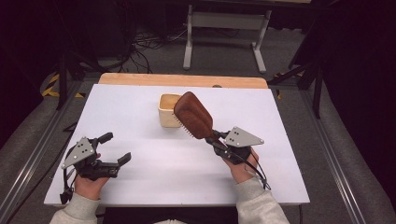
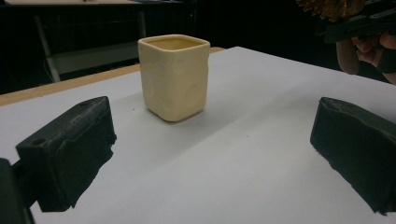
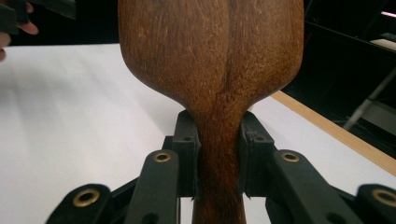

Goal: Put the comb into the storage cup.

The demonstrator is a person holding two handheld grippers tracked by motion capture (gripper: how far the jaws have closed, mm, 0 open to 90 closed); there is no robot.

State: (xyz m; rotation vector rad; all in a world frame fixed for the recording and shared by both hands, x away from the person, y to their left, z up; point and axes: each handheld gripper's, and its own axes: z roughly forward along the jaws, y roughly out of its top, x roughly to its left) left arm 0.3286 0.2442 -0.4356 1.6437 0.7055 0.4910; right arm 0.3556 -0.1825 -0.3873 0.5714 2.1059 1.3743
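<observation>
A wooden hairbrush (image 1: 193, 114) with a reddish-brown back is held up over the white table, bristles facing down-left. My right gripper (image 1: 215, 137) is shut on the brush's handle (image 3: 218, 154), with the brush head (image 3: 210, 46) rising above the jaws. The head reaches over beside a cream square cup (image 1: 168, 109) that stands upright near the table's middle back. My left gripper (image 1: 116, 148) rests open low at the table's front left, nothing between its fingers (image 2: 70, 149). It faces the cup (image 2: 173, 74), which stands some way ahead.
The white table top (image 1: 140, 182) lies on a wooden board whose far edge (image 1: 182, 80) shows behind it. A grey table frame (image 1: 226, 28) and cables stand on the floor beyond. Metal rails run along both sides of the table.
</observation>
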